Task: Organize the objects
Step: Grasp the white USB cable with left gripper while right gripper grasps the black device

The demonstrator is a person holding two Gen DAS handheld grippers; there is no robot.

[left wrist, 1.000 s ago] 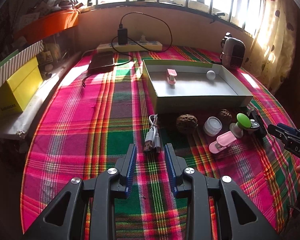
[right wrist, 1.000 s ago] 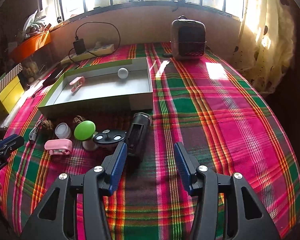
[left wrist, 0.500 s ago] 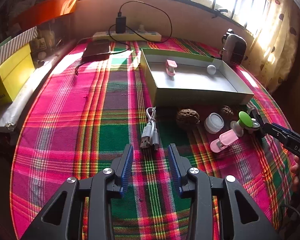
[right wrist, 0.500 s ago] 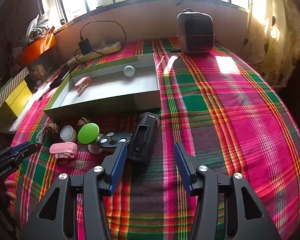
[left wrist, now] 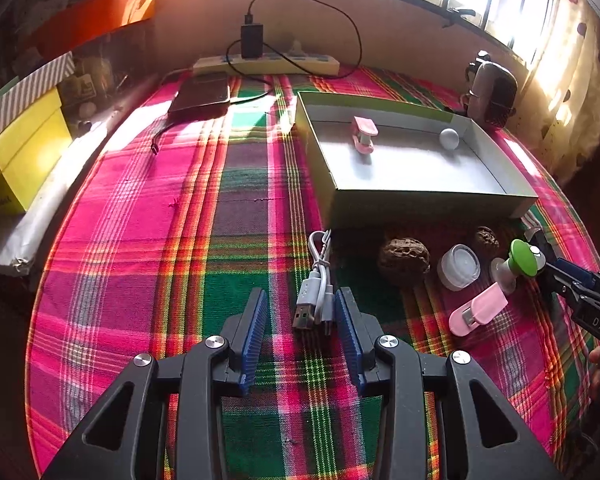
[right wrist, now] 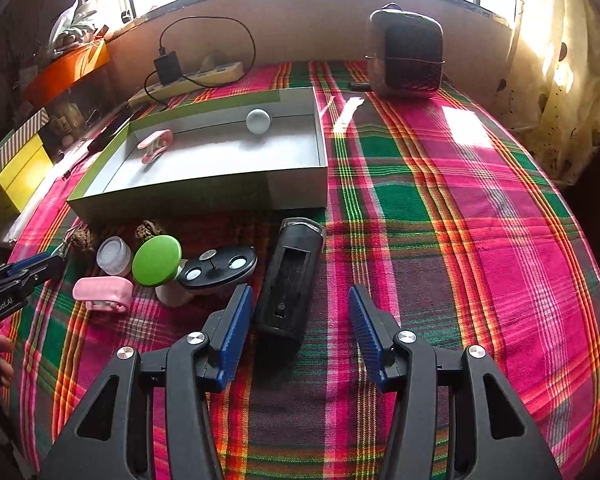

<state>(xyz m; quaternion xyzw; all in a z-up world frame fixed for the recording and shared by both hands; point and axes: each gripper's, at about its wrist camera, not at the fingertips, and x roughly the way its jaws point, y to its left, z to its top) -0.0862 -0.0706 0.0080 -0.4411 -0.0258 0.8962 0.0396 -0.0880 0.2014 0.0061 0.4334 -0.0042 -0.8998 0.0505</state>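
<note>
My left gripper [left wrist: 300, 300] is open, its fingertips on either side of the plug end of a white USB cable [left wrist: 316, 280] lying on the plaid cloth. My right gripper [right wrist: 296, 300] is open, with the near end of a black oblong device [right wrist: 292, 276] between its fingers. A grey open box [left wrist: 412, 200] [right wrist: 204, 196] holds a pink clip [left wrist: 363, 135] and a white ball [left wrist: 449, 138]. In front of the box lie two walnuts [left wrist: 403, 256], a small white jar [left wrist: 459, 267], a green-capped piece [right wrist: 156, 260], a pink clip [right wrist: 104, 294] and a black oval disc [right wrist: 220, 266].
A power strip [left wrist: 266, 65] with a black charger and cable lies at the back wall. A dark power bank [left wrist: 200, 96] is near it. A small dark heater [right wrist: 406, 56] stands at the back right. Yellow boxes [left wrist: 20, 156] stand to the left of the table.
My left gripper has moved forward until its fingertips straddle the USB cable's plugs. My right gripper has moved forward and left over the black device's near end. Both stay open.
</note>
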